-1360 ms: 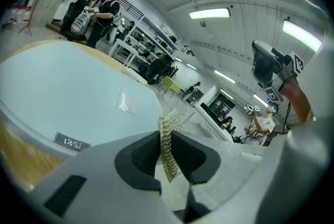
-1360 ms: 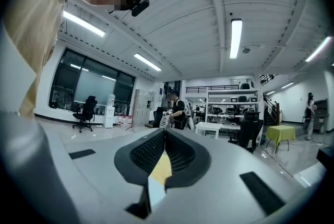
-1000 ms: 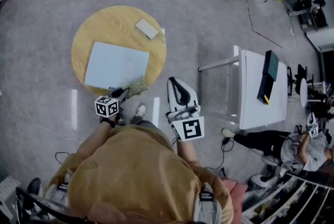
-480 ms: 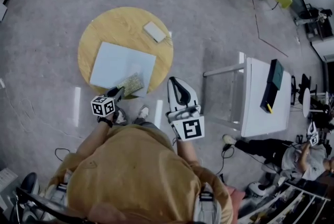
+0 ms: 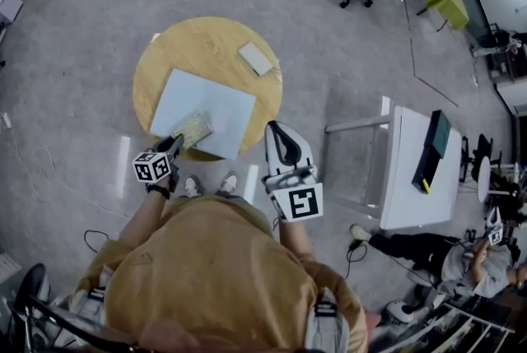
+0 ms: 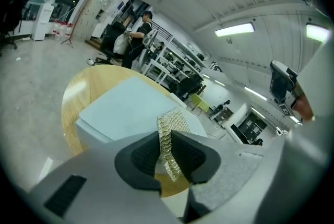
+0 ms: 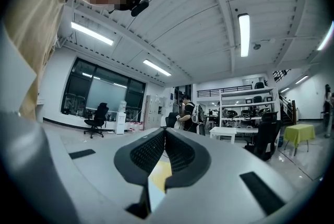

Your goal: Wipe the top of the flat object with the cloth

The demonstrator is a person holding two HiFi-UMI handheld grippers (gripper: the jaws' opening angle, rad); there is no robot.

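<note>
Left gripper [image 5: 174, 143] is low at the near edge of the round wooden table [image 5: 177, 47], and its jaws are clamped tight on the speckled yellow-green cloth [image 5: 193, 129]. In the left gripper view the gripper [image 6: 168, 152] has the cloth [image 6: 172, 126] squeezed between the two dark pads, a thin strip of it standing up between them. The free end spreads forward onto the pale blue flat rectangular board [image 6: 128, 108].

From the head view, that board [image 5: 210, 100] lies flat on the table, turned a little askew, its near corner overhanging the table's rim. The cloth rests on the board's near-left part, touching the top surface, right ahead of the left gripper's tips.

Over to the right gripper [image 5: 278, 133]: it hangs just beside the table's near-right edge, off the board, well apart from the cloth. In the right gripper view its jaws [image 7: 165, 134] are pressed together with nothing between them.

A small white rectangular block [image 5: 256, 58] sits on the far-right part of the table, apart from the board.
</note>
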